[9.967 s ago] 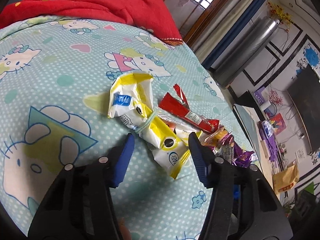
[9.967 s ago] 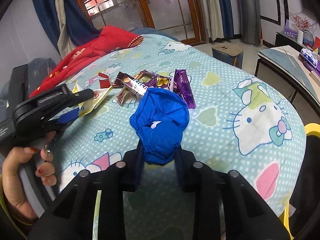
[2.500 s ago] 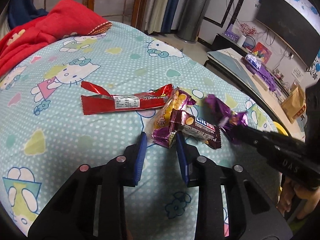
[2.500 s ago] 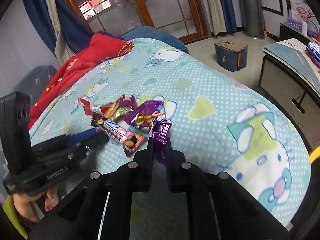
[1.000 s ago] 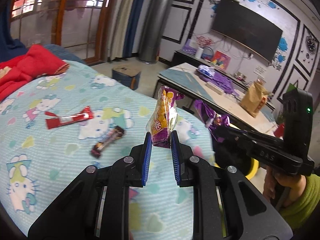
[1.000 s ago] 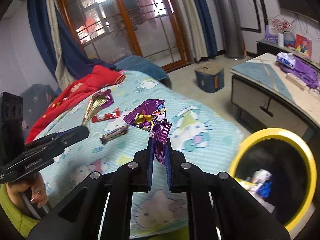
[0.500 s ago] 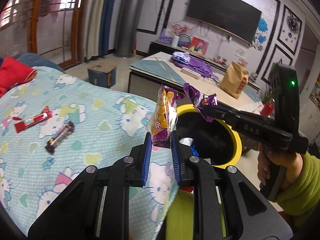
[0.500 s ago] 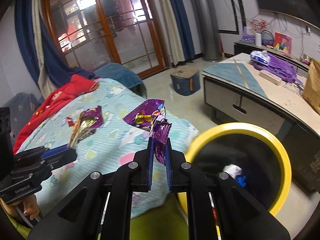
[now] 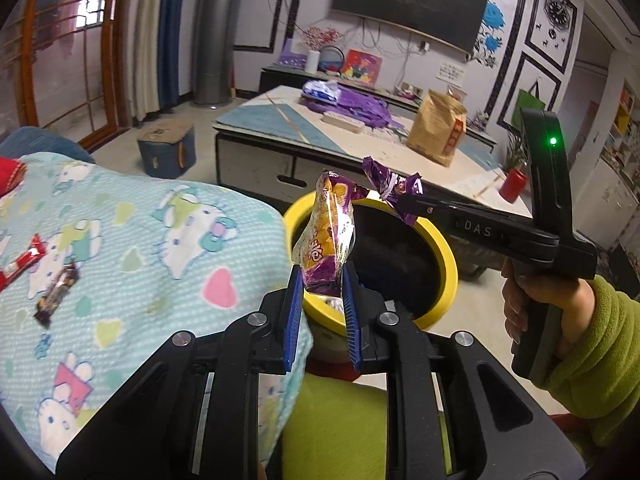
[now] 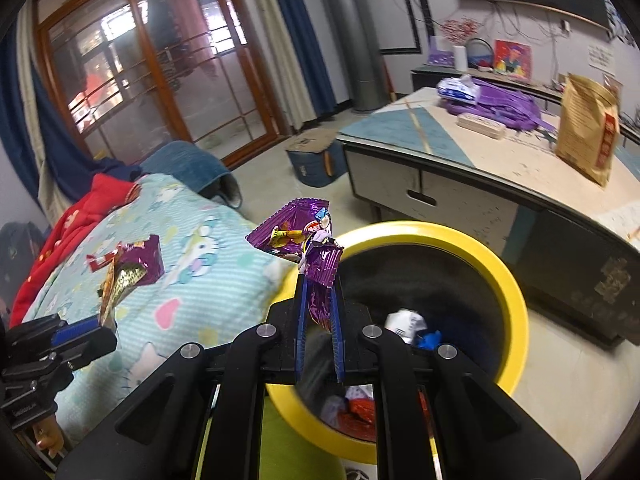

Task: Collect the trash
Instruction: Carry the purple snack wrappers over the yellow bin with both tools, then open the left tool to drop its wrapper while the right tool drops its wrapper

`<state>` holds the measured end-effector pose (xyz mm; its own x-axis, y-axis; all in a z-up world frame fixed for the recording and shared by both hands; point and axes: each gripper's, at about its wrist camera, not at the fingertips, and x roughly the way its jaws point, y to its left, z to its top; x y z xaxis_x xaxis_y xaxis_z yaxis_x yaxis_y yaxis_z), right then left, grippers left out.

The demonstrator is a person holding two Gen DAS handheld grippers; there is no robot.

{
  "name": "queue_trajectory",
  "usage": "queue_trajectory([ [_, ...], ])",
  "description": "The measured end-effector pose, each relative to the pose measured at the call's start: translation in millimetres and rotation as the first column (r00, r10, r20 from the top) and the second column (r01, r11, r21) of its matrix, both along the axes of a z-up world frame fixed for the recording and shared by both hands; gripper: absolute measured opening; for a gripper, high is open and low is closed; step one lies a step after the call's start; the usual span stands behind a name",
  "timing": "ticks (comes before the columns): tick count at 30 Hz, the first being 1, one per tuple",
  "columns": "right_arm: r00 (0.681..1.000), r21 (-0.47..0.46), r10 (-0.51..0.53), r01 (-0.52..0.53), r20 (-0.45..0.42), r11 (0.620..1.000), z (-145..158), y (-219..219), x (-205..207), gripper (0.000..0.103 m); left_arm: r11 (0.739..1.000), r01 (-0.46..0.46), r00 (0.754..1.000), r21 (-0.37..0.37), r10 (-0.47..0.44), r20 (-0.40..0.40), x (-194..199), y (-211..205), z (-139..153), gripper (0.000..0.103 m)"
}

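While the left gripper (image 9: 321, 284) pinches one yellow-and-purple snack packet (image 9: 326, 240) upright between its blue pads, its camera shows one yellow-rimmed bin (image 9: 444, 256) just behind the packet, beside the bed (image 9: 132, 240). Two wrappers remain on the blanket: one red (image 9: 20, 262), one dark brown (image 9: 56, 294). The right gripper (image 9: 404, 204) reaches in over the bin's rim, clamped on one purple wrapper (image 9: 390, 188). A second ago this view held mostly bed, the bin out of sight. From the right camera, the right gripper (image 10: 319, 300) is closed on that purple wrapper (image 10: 304, 240) above the bin (image 10: 508, 280), which holds several scraps. A second ago the bin sat far right; now it lies directly ahead.
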<state>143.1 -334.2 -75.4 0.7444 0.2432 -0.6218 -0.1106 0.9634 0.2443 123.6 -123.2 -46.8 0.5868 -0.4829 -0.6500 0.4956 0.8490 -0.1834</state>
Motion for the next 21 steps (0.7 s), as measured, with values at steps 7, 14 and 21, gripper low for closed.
queue_trajectory([
  [7, 0.998, 0.010, -0.048, 0.049, -0.028, 0.999, -12, -26, 0, 0.011, 0.998, 0.048, 0.999, 0.034, -0.048, -0.019, 4, -28, -11, 0.014],
  [14, 0.994, 0.028, -0.081, 0.084, -0.078, 0.996, -25, -47, 4, 0.011, 0.994, 0.086, 0.996, 0.062, -0.084, -0.040, 12, -48, -20, 0.014],
  [21, 0.987, 0.050, -0.102, 0.109, -0.127, 0.993, -37, -61, 10, 0.011, 0.988, 0.117, 0.991, 0.101, -0.109, -0.075, 23, -68, -35, 0.014],
])
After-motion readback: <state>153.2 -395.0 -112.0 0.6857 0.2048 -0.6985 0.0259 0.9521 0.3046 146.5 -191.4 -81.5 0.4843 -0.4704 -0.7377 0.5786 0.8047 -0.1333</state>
